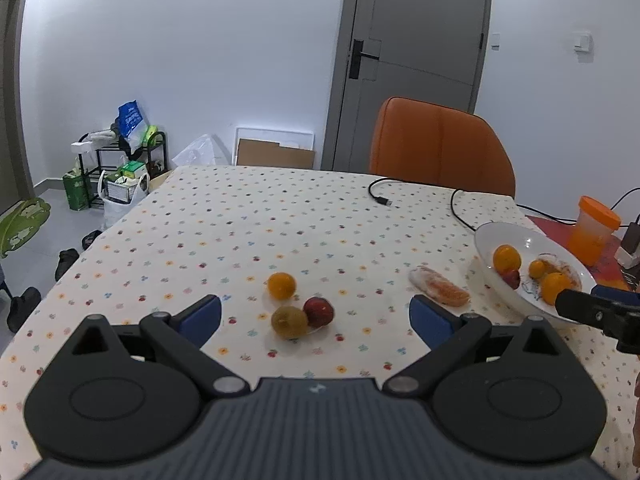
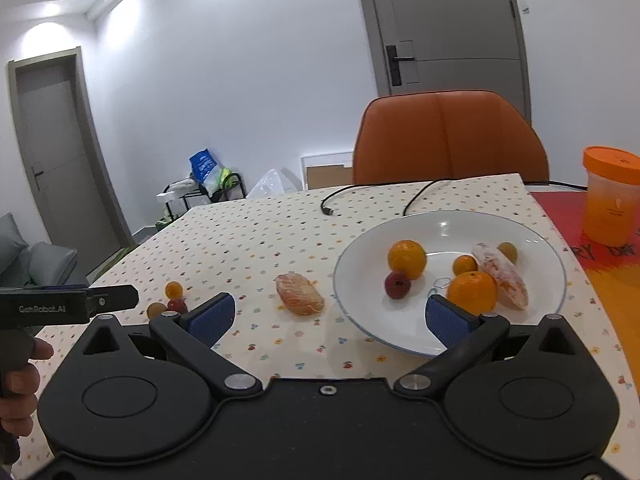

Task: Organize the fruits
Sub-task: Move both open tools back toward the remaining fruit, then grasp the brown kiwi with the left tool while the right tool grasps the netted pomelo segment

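Your left gripper (image 1: 316,316) hangs over the worktop (image 1: 240,216) with its jaws spread wide and nothing between them. Just ahead of it lie three loose fruits close together: a small orange (image 1: 281,285), a red fruit (image 1: 319,311) and a green-brown fruit (image 1: 289,322), the last two touching. To their right a wrapped peeled citrus piece (image 1: 440,291) lies on the cloth, just beside the white plate (image 1: 504,236). Your right gripper (image 2: 328,316) is likewise wide open and empty, with its right pad over the near rim of the plate. On the plate sit a large orange (image 2: 407,259), a small red fruit (image 2: 397,285), a small orange fruit (image 2: 465,265), another large orange (image 2: 472,291), a wrapped citrus piece (image 2: 502,274) and a small greenish fruit (image 2: 508,251). An orange-lidded cup (image 2: 610,196) stands well to the right of the plate, and a black cable (image 1: 380,196) lies behind it.
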Available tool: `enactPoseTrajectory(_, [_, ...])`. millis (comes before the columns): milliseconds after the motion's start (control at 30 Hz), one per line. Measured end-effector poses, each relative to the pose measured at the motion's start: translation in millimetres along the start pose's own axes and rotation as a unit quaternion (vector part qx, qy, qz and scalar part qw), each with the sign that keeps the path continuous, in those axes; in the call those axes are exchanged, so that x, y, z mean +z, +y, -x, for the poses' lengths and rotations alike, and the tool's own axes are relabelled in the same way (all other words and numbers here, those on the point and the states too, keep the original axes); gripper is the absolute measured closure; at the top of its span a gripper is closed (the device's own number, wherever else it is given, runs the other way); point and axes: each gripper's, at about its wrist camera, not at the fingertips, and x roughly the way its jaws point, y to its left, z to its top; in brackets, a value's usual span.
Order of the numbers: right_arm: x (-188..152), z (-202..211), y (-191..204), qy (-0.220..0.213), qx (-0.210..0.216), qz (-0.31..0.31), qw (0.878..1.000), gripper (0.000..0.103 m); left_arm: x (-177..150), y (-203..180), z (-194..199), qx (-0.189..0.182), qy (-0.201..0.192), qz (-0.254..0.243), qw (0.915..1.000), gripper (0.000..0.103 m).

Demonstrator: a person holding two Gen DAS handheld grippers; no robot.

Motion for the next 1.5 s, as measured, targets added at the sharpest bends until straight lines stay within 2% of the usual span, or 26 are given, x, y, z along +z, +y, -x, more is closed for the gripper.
enactPoseTrajectory(333, [1, -15, 18, 0.009, 0.019, 0.019, 1.000, 0.003, -8, 21, -5, -0.010, 0.007, 0.023, 0.9997, 0.004])
enactPoseTrajectory(633, [4, -34, 35, 0.029, 0.039, 0.030, 0.998, 0.025, -13, 34, -12, -0.013, 0.005, 0.031, 0.9994, 0.007])
enactPoseTrajectory(800, [5, -50, 44, 0.045, 0.033, 0.045, 0.997, 0.038, -13, 38, -19, -0.015, 0.012, 0.039, 0.9991, 0.021])
enactPoseTrajectory(967, [6, -62, 46, 0.056, 0.030, 0.051, 0.997, 0.044, -13, 40, -28, -0.016, 0.019, 0.041, 0.9988, 0.039])
enactPoseTrajectory(1100, [6, -71, 45, 0.068, 0.026, 0.048, 0.996, 0.052, -14, 40, -35, -0.017, 0.023, 0.048, 0.9984, 0.049])
enactPoseTrajectory(1267, [4, -76, 45, 0.079, 0.025, 0.049, 0.995, 0.053, -13, 37, -43, -0.019, 0.025, 0.047, 0.9984, 0.057])
enactPoseTrajectory(1400, [3, -82, 46, 0.084, 0.015, 0.051, 0.995, 0.054, -13, 35, -49, -0.024, 0.027, 0.049, 0.9981, 0.058])
enactPoseTrajectory(1500, [3, -86, 47, 0.087, 0.005, 0.051, 0.995, 0.054, -14, 33, -55, -0.028, 0.033, 0.048, 0.9979, 0.068])
